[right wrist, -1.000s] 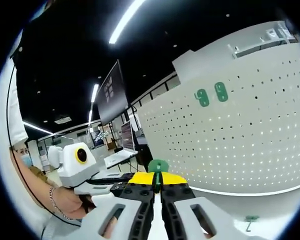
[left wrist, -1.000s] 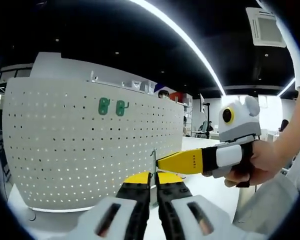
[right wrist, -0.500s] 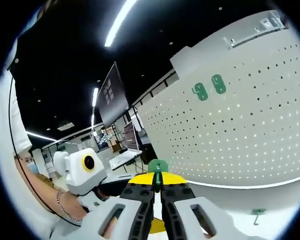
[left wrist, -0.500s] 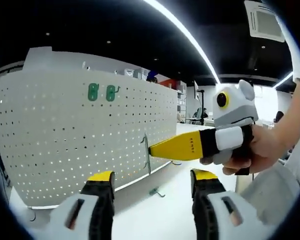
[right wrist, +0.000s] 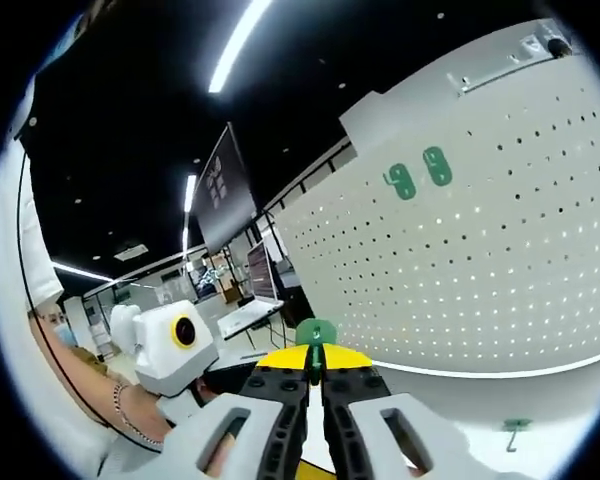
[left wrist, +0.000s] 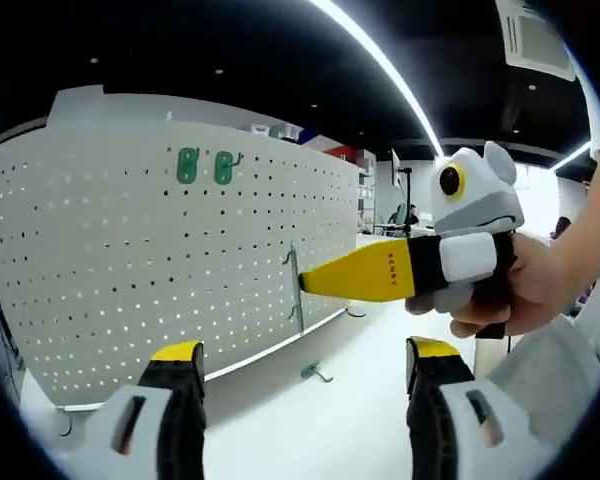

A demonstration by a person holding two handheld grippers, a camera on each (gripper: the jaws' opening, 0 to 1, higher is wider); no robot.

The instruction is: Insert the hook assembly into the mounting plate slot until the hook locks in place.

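At twelve o'clock of our clamped right gripper point(right wrist: 315, 372) sits the hook point(right wrist: 316, 333), light, stiff, best pinched by its shank; left gripper point(left wrist: 305, 375) gapes empty.

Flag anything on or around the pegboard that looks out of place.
One green hook lies loose on the white table at the foot of the pegboard, not mounted like the two green hooks near its top. The right gripper holds another hook at the board; nothing looks damaged.
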